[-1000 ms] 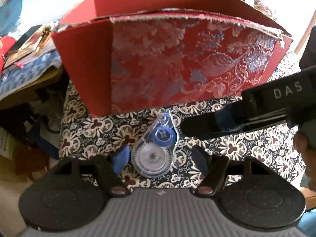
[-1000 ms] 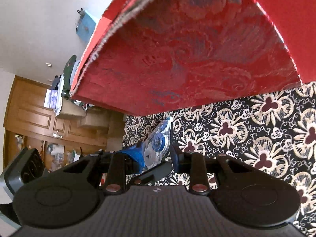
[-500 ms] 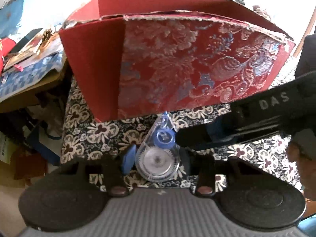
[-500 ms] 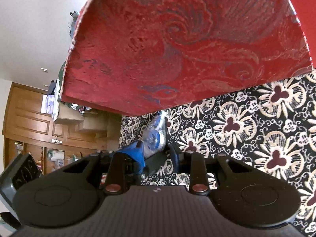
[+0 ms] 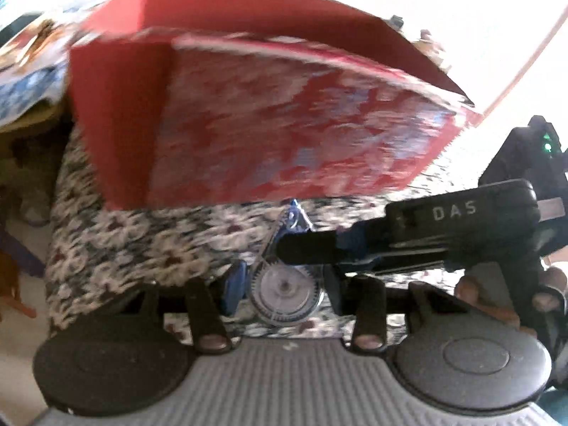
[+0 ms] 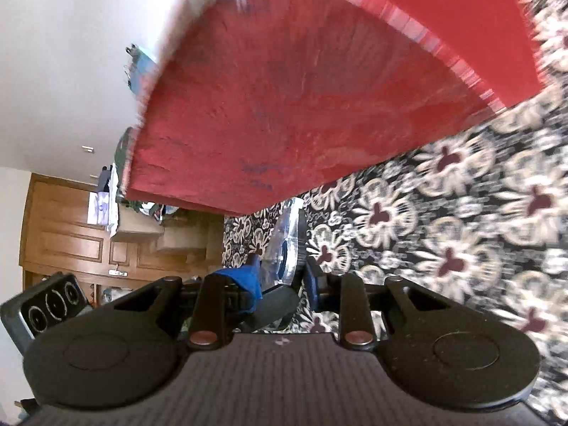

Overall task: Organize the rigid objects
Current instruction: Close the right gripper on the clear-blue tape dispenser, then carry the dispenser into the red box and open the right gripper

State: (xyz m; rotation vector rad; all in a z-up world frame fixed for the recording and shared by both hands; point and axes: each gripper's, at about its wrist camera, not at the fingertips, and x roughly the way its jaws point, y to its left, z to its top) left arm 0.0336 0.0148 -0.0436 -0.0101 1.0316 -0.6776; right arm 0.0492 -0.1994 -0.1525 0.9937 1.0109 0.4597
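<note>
A clear correction-tape dispenser (image 5: 284,284) with a blue core sits between the fingers of my left gripper (image 5: 280,284), which is shut on it. My right gripper (image 6: 280,277) reaches in from the right and is also closed around the dispenser (image 6: 284,248); its black finger (image 5: 312,252) lies across the dispenser's upper part in the left wrist view. A red box (image 5: 269,124) with a brocade pattern stands just behind, open at the top; it also fills the top of the right wrist view (image 6: 319,106).
A black-and-cream floral cloth (image 6: 443,248) covers the table (image 5: 142,248). Cluttered shelves and papers (image 5: 28,71) are at the left. Wooden cabinet doors (image 6: 71,241) show far left in the right wrist view.
My left gripper closed in around the dispenser, which now sits deep between its fingers. My right gripper's finger slid over the dispenser. Both views are blurred by motion.
</note>
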